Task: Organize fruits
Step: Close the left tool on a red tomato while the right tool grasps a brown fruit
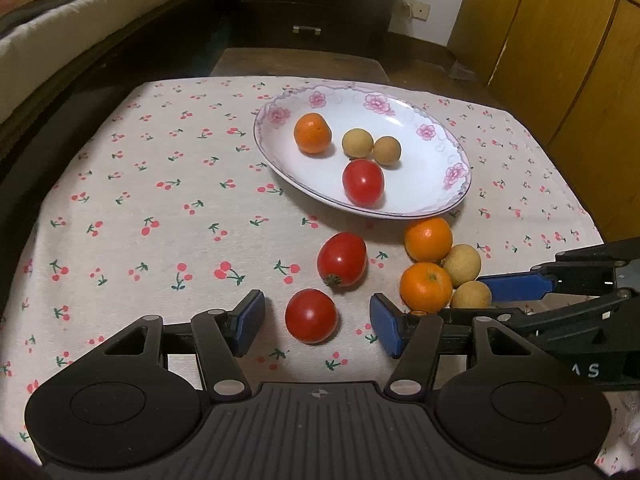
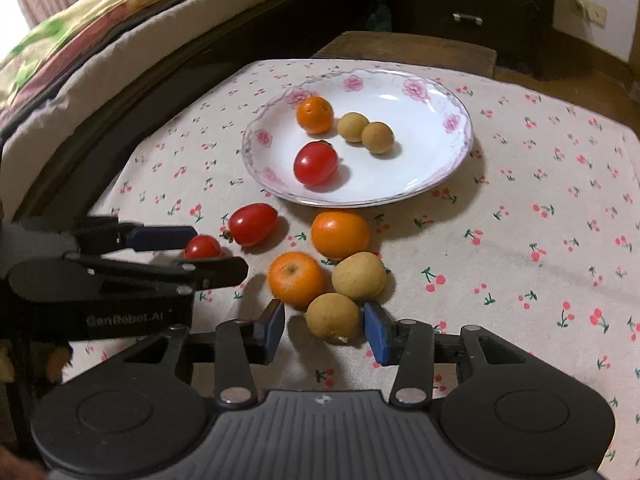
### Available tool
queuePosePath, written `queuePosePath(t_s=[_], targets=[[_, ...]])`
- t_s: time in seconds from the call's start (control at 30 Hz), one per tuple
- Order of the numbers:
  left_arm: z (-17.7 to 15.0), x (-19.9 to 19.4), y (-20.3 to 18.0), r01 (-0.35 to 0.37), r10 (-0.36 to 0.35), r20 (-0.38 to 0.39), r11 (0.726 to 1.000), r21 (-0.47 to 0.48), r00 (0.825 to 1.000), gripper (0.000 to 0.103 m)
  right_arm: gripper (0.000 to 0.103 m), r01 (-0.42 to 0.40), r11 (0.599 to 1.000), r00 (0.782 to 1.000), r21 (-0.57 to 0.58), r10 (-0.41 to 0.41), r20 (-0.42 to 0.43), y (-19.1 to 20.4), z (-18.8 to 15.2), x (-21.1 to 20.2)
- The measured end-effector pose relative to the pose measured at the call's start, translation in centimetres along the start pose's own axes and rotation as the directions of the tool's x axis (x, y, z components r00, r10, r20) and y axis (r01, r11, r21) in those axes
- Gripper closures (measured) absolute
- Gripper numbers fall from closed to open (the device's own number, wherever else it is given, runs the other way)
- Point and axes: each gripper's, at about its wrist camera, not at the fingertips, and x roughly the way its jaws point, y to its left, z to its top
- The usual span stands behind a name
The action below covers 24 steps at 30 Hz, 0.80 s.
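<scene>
From my left wrist, my left gripper (image 1: 317,323) stands released around a round tomato (image 1: 311,315) on the cherry-print cloth (image 1: 140,200), pads clear of it on both sides. Beyond it lies a longer tomato (image 1: 342,259), and to the right two oranges (image 1: 427,239) and two tan fruits (image 1: 462,265) huddle together. The flowered plate (image 1: 448,184) already holds four pieces: an orange, two tan fruits and a tomato. So by my count four are placed and six remain on the cloth, a bit under halfway (assuming the plate is the goal). My right gripper's fingers come in from the right edge beside the nearest tan fruit, though whether they touch it I cannot tell from here.

From my right wrist, that doubt clears: my right gripper (image 2: 325,326) is parted around the nearest tan fruit (image 2: 333,316), with gaps either side, nothing grasped. This view also shows my left gripper side-on, straddling the small tomato (image 2: 203,247).
</scene>
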Motion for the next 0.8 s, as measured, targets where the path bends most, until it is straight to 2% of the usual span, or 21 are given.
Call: queuePosePath(t_s=[0.13,0.3,0.37,0.5,0.63,0.8], targets=[[0.0,0.1,-0.2,-0.006,0.006,0.003,1.000,0.014,1.000,0.037,0.059,0.008,1.000,1.000,-0.002,-0.008,0.008,0.1,0.0,0.1],[-0.2,0.1,-0.5,-0.019,0.019,0.005,0.999,0.040,1.000,0.040,0.068,0.050,0.998,0.999,-0.042,-0.050,0.002,0.7,-0.1,0.1],[-0.3,0.1,-0.5,-0.026,0.026,0.009,0.999,0.044,1.000,0.044,0.072,0.051,0.998,0.999,-0.039,-0.052,-0.003,0.6,-0.1,0.0],[-0.2,0.1,-0.3,-0.033,0.032,0.015,0.999,0.032,0.999,0.057,0.072,0.048,0.998,0.999,-0.029,-0.049,-0.013,0.5,-0.1,-0.3],[-0.3,-0.1,-0.7,-0.038,0.038,0.006,0.998,0.049,0.999,0.061,0.072,0.054,0.998,0.998,-0.030,-0.055,-0.020,0.5,-0.4,-0.5],[-0.6,-0.3,-0.8,-0.041,0.041,0.002,0.998,0.048,0.999,0.060,0.072,0.051,0.999,0.999,-0.005,-0.051,-0.019,0.2,-0.6,-1.0]])
